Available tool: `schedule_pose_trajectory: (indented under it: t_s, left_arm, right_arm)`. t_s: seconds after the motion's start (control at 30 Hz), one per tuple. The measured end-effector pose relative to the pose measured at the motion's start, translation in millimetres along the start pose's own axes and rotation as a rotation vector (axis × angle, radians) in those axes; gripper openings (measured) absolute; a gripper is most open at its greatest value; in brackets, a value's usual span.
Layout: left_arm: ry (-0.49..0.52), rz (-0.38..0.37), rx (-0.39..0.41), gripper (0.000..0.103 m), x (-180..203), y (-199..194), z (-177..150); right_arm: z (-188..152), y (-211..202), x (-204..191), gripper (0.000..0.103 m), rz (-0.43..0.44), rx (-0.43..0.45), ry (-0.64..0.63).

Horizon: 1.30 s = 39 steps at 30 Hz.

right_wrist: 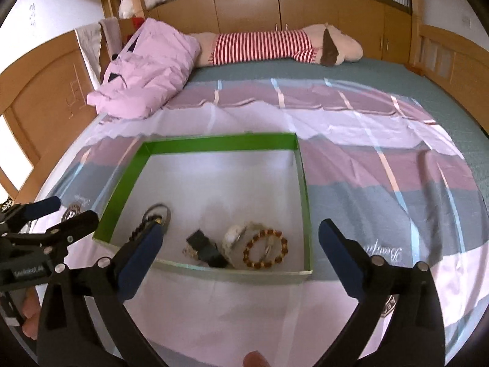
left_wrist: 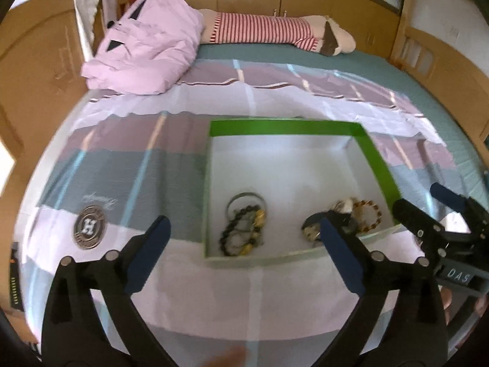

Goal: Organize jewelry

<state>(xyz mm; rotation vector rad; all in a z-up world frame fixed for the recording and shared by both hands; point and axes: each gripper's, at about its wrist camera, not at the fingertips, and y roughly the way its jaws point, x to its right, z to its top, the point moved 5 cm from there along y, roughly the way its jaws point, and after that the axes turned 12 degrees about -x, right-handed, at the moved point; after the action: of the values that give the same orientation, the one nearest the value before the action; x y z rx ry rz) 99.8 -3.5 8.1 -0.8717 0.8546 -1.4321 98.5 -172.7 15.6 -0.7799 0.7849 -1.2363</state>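
I held both my left gripper (left_wrist: 244,238) and right gripper (right_wrist: 241,244) spread wide and empty just short of the green box's (right_wrist: 301,165) near wall, the jewelry (right_wrist: 265,246) already inside it (nothing visible left out), so I judged only tidying remained.

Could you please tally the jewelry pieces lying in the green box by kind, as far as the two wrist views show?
Metal bangle: 1
Black-and-gold bead bracelets: 2
Amber bead bracelet: 1
Whitish chunky piece: 1, kind unclear
Dark piece: 1, partly hidden, kind unclear
Total in the green box: 6
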Motion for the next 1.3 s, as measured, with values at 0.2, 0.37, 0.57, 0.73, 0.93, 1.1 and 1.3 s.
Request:
schedule_pose_trajectory:
  t_s: [0.2, 0.37, 0.57, 0.73, 0.93, 1.1, 1.3]
  left_arm:
    - [0.025, 0.008, -0.020, 0.101, 8.4, 3.9, -8.5]
    - [0.028, -0.013, -0.033, 0.101, 12.4, 6.3, -11.4]
    - [0.022, -0.013, -0.033, 0.101, 11.7, 5.5, -11.4]
    - [0.021, -0.012, -0.032, 0.101, 11.7, 5.4, -11.8]
    - [0.021, -0.011, -0.033, 0.101, 11.5, 5.4, -12.0]
    - [0.022, -0.012, -0.034, 0.101, 12.4, 5.3, -12.2]
    - [0.031, -0.009, -0.035, 0.101, 13.7, 5.4, -12.4]
  right_arm:
    - [-4.2, 0.6, -4.2, 0.102, -0.144, 0.029, -0.063]
    - [-8.0, 5.3, -8.3, 0.102, -0.157, 0.018, -0.089]
    - [-9.2, 8.6, -8.5, 0.102, -0.141, 0.003, -0.076]
    - [-10.5, 10.1, -7.8, 0.102, -0.123, -0.008, -0.064]
    - [-11.3, 10.8, -8.6, 0.102, -0.121, -0.009, -0.064]
    - [-11.5, 10.4, -8.9, 0.102, -0.123, -0.009, -0.065]
    - [-12.6, 12.1, -9.3, 0.102, -0.114, -0.016, -0.058]
